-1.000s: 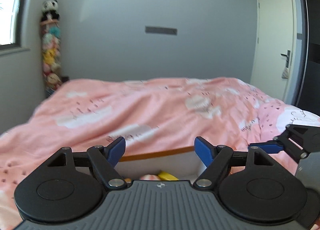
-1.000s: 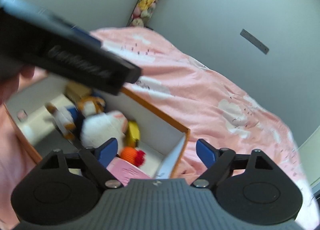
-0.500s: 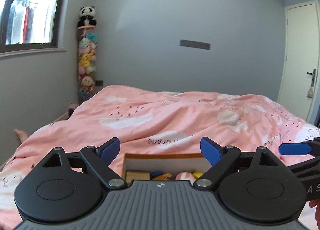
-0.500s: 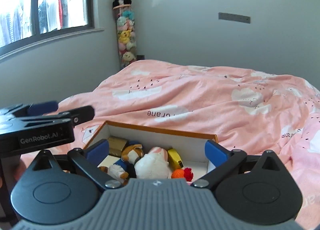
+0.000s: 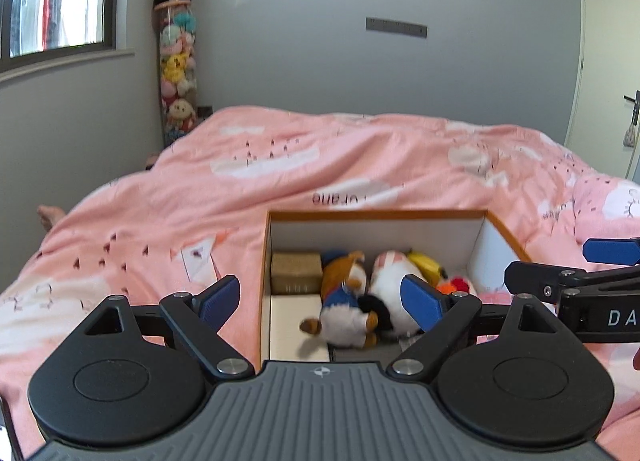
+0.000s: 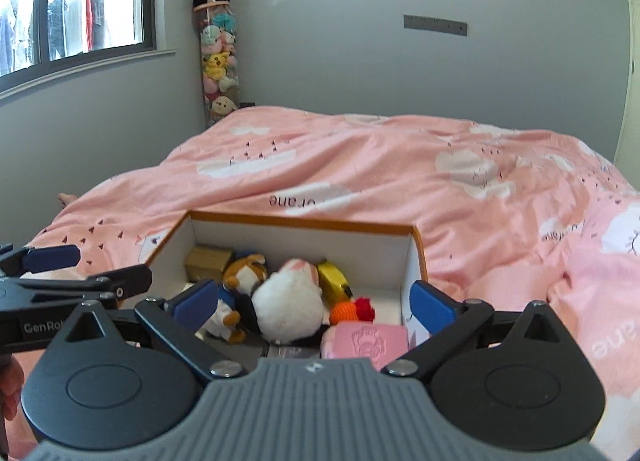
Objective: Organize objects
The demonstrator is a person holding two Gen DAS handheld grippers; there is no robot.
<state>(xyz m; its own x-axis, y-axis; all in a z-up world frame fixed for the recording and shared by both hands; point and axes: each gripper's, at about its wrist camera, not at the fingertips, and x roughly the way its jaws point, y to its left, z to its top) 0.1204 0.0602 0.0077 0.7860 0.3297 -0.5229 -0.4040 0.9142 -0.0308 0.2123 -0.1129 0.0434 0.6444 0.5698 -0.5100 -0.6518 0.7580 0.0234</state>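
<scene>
On pink quilt [image 6: 400, 165] | rectangular orange-rimmed box [image 6: 304, 221] | fluffy plush toys [image 6: 288, 301]

Left gripper [image 5: 320, 297] and right gripper [image 6: 314, 303]: jaws wide apart.

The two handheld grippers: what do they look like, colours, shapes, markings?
Both match. The left gripper and right gripper each have a ribbed grey body with a small emblem, two round black discs, black linkage arms with silver pivot screws, and blue pads. White lettering runs along each one's side, only partly in frame. No cables or sleeves show.
</scene>
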